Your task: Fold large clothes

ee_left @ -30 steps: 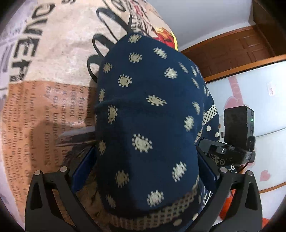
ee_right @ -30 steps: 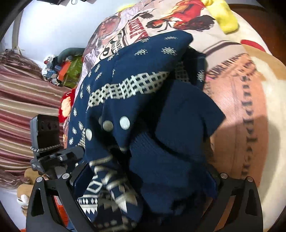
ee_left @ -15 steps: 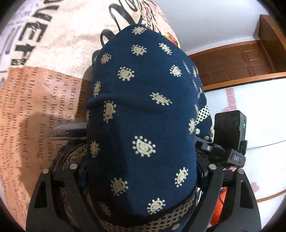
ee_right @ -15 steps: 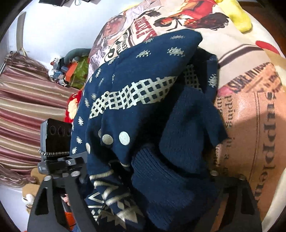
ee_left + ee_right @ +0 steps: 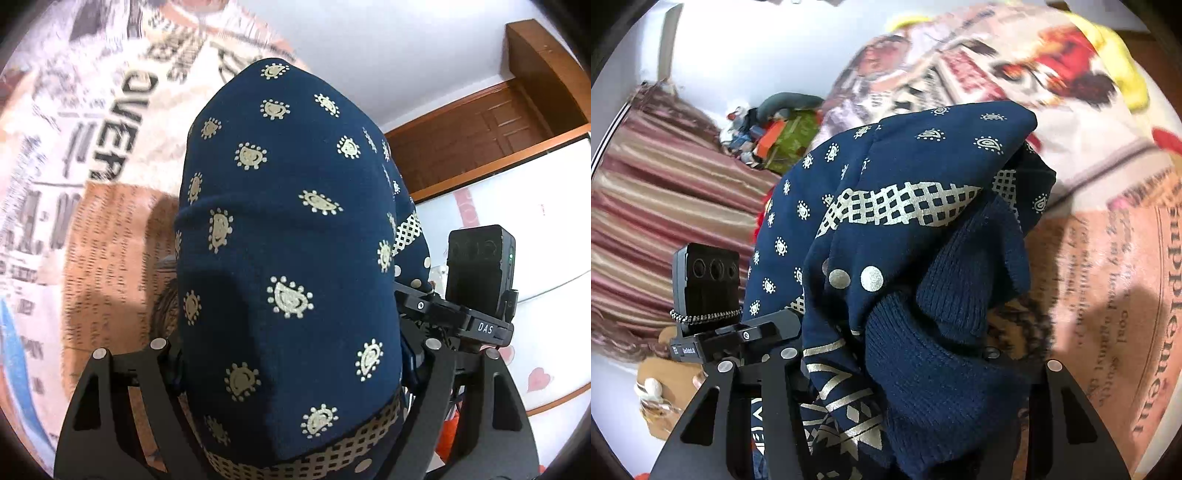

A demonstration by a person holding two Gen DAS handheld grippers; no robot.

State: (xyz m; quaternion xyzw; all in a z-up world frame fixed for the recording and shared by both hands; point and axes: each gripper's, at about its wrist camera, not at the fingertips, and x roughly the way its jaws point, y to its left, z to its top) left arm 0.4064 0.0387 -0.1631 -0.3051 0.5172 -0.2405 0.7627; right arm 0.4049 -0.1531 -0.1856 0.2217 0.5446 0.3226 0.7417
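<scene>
Above the printed blanket (image 5: 107, 229), both grippers' jaws have just been closing on the navy sweater (image 5: 288, 236). Left gripper (image 5: 291, 354) clamps its folded bulk (pads hidden); right gripper (image 5: 886, 363) seemingly pinches the ribbed cuff (image 5: 923, 354).

left wrist: mounted on the left hand-held gripper (image 5: 291, 354), aimed forward and downward, very close to the navy sweater (image 5: 288, 240) | right wrist: likewise mounted on the right hand-held gripper (image 5: 886, 369) | shared: sweater, printed bedspread (image 5: 110, 221)
</scene>
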